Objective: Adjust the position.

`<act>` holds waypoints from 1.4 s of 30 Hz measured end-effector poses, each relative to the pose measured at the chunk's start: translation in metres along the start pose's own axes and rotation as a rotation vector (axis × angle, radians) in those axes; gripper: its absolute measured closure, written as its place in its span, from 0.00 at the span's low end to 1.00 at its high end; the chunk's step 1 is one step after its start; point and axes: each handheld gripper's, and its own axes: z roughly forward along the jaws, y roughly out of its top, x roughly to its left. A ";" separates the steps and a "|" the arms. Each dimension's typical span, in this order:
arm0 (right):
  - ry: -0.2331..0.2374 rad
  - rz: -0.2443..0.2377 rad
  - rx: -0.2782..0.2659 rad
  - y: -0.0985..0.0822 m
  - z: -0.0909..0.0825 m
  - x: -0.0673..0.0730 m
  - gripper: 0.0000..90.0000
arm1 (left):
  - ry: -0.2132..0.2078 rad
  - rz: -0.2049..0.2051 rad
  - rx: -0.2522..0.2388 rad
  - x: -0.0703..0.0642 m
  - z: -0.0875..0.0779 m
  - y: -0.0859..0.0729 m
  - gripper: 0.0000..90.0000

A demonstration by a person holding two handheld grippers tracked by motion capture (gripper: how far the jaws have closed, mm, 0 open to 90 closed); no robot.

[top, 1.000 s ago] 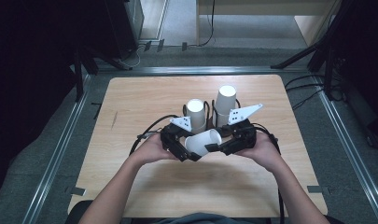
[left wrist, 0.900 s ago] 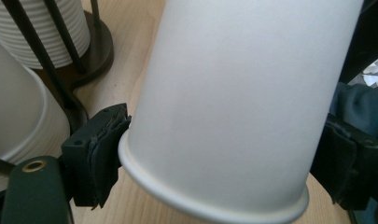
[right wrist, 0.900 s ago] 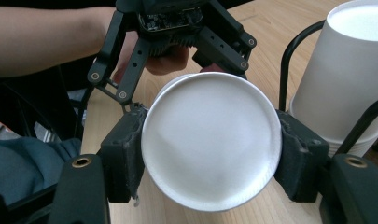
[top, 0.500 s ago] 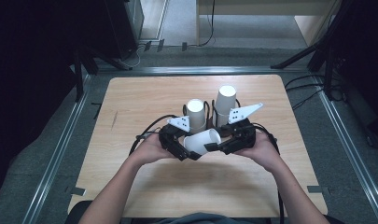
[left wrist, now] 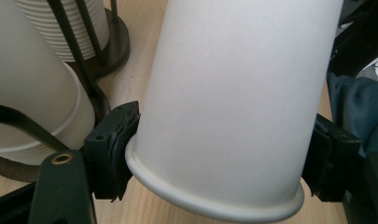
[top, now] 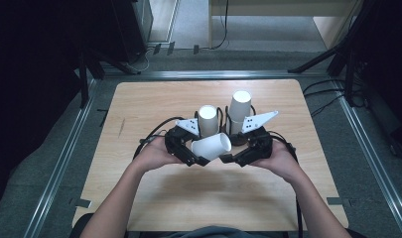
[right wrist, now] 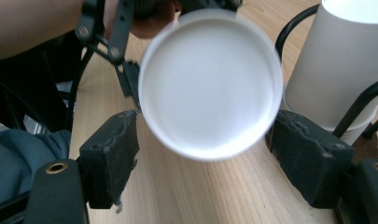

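A white paper cup (top: 211, 147) lies on its side in the air between my two grippers, low over the wooden table (top: 139, 109). My left gripper (top: 198, 151) has closed on it, and in the left gripper view the pads (left wrist: 113, 151) press the cup wall (left wrist: 233, 93) just above the rim. My right gripper (top: 229, 152) faces the cup's round base (right wrist: 210, 79). Its jaws have just been opening, and the base stands between the pads (right wrist: 109, 154) with the right gripper (right wrist: 205, 156) no longer clamping it.
Two stacks of white cups stand upside down in dark wire holders just behind the grippers, one at the left (top: 208, 119) and a taller one at the right (top: 239, 109). Cables trail from both grippers. Bare table lies in front and to both sides.
From above, both hands and the cup stay in the same place; no clear shift shows.
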 end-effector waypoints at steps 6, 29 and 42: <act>-0.012 -0.007 0.022 -0.002 0.001 -0.001 0.26 | 0.049 0.020 0.049 0.001 -0.010 0.005 0.26; -0.031 -0.045 0.057 -0.004 0.006 -0.001 0.26 | 0.106 0.069 0.285 0.003 0.011 0.003 0.26; -0.014 -0.062 0.101 -0.006 0.022 -0.001 0.27 | 0.077 0.099 0.349 -0.001 0.023 0.003 0.26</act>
